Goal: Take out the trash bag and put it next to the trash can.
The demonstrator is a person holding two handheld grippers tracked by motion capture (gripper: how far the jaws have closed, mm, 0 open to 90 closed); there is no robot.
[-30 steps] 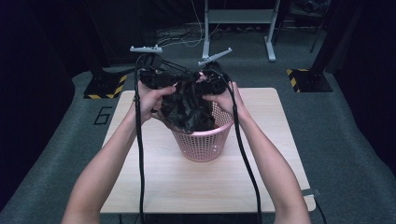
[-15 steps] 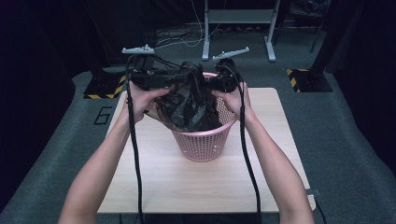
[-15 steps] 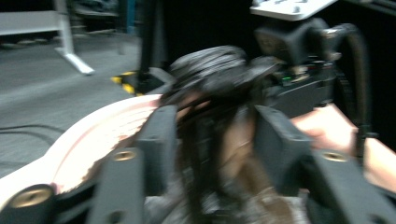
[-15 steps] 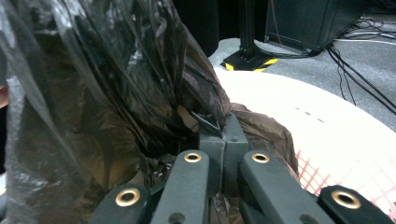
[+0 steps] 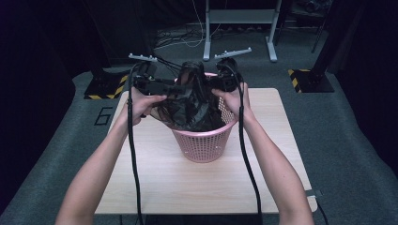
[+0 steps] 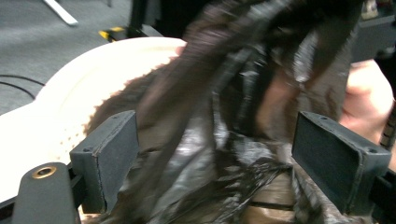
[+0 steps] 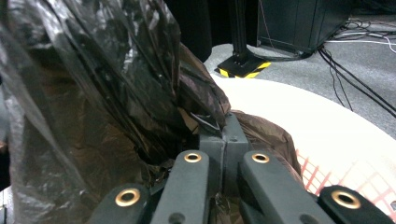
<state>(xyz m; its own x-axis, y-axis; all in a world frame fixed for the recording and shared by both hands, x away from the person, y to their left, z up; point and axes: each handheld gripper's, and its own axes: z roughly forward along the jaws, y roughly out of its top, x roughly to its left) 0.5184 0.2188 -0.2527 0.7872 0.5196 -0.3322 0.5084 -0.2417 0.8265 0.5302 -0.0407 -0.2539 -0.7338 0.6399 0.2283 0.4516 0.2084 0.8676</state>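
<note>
A crumpled black plastic bag (image 5: 190, 101) sits in and rises above a pink mesh basket (image 5: 202, 145) on the wooden table (image 5: 187, 183). My left gripper (image 5: 164, 89) is at the bag's left side. In the left gripper view its jaws (image 6: 217, 126) have just been opening and stand wide apart; the bag (image 6: 243, 93) hangs loose between them, and the pads (image 6: 116, 156) do not press on it. My right gripper (image 5: 213, 86) is at the bag's right side, above the basket rim. Its tips (image 7: 224, 135) are shut on a fold of the bag (image 7: 93, 93).
The basket stands near the table's far edge (image 5: 263, 91), with bare tabletop in front of it. Grey floor surrounds the table, with a metal stand (image 5: 239, 18) behind it. Pink mesh (image 7: 345, 172) shows under the right gripper.
The hands have spread apart and the bag now stands taller between them. The left gripper, which was shut on the bag, has let go and dropped slightly.
</note>
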